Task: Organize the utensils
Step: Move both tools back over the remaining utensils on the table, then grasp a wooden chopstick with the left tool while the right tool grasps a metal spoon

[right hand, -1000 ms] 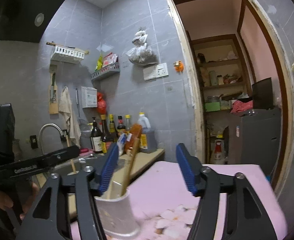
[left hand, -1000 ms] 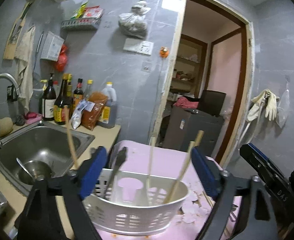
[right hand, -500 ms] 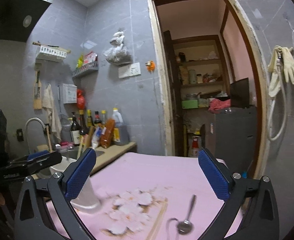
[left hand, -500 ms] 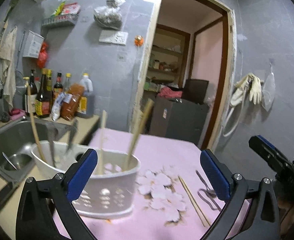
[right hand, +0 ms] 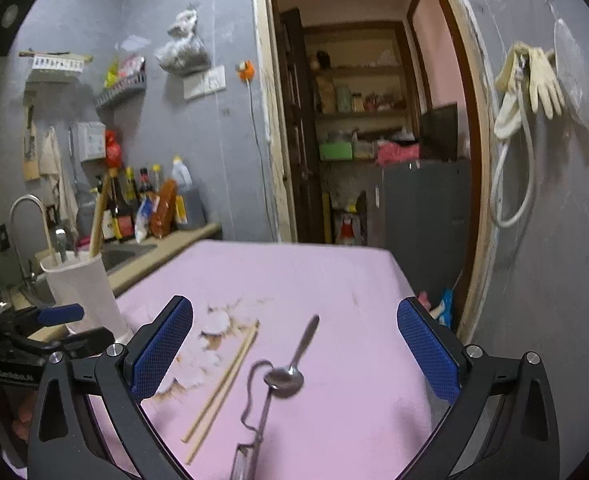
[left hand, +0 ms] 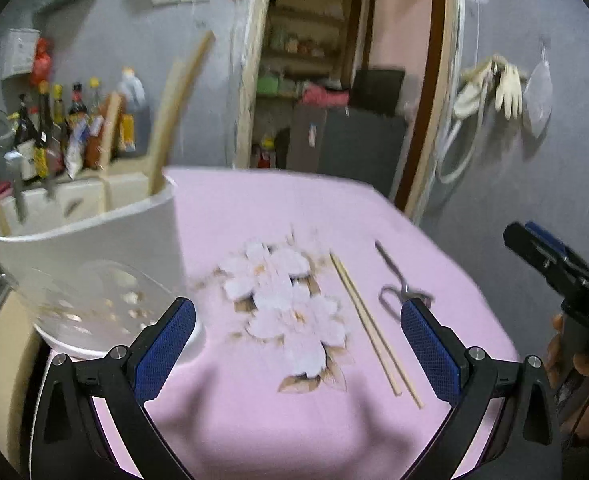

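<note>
We can read only "DAS" in white letters on the right claw (left hand: 554,264) at the edge of our left view, and both it and the left claw (left hand: 294,344) have just been opening, jaws wide with nothing between them. The chopsticks (right hand: 222,384) and spoon (right hand: 294,364) lie on open pink surface (right hand: 334,280), well clear of its edges, near the white utensil holder (left hand: 90,248) at its sink-side edge.

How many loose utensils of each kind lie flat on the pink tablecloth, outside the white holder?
Wooden chopsticks: 2
Metal spoon: 1
Wire-handled metal tool (kind unclear): 1
Total: 4
</note>
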`<state>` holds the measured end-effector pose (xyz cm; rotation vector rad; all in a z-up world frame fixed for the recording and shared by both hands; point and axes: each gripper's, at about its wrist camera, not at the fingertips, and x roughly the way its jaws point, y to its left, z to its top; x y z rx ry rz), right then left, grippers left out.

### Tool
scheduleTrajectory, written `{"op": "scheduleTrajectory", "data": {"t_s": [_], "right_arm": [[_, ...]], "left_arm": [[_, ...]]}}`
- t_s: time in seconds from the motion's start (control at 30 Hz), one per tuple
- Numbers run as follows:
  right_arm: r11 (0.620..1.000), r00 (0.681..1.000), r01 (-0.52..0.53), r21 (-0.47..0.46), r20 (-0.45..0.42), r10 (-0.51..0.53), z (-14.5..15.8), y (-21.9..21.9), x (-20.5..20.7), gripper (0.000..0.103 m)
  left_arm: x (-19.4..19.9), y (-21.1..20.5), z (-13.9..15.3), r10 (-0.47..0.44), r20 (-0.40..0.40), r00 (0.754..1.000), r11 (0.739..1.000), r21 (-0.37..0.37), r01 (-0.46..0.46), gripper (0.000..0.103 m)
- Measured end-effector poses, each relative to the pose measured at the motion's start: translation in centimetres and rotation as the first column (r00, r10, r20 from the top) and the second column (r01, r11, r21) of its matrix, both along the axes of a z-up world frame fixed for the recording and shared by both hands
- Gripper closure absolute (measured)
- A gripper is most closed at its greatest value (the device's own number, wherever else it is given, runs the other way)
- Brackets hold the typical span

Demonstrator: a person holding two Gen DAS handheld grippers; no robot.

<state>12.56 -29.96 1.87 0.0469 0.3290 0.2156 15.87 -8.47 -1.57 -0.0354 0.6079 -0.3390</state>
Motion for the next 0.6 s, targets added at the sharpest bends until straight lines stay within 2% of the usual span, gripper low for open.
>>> {"op": "scheduleTrajectory", "data": {"t_s": [0.13, 0.2, 0.4, 0.47, 0.6], "right_arm": [[1.000, 0.997, -0.004, -0.003, -0.079, 0.004, -1.0, -0.3, 1.5, 0.003], [1.000, 0.992, -0.016, 0.007, -0.126, 0.017, -1.6, -0.5, 2.4, 0.011], [0.999, 0.970, -0.033, -0.004, -0.242, 0.031, -3.2, -0.9, 4.9, 0.039], [0.999, 0.960, -0.032, 0.003, -0.278, 0.032, -3.7, -1.1, 5.7, 0.045], [0.999, 0.940, -0.036, 0.013, -0.339, 0.039, -4.7, -1.6, 7.2, 0.055]], "left_arm": [[1.6, -0.9, -1.0, -0.041, -0.085, 0.996, 0.999, 0.020, 0.042, 0.003], [2.4, -1.5, -1.4, -0.061, -0.111, 0.992, 0.997, 0.033, 0.065, 0.004], [4.9, -3.5, -2.4, -0.136, -0.209, 0.968, 0.987, 0.054, 0.151, 0.034], [5.8, -4.2, -3.0, -0.153, -0.248, 0.957, 0.984, 0.055, 0.172, 0.045], [7.6, -5.4, -4.2, -0.166, -0.320, 0.933, 0.979, 0.063, 0.195, 0.060]]}}
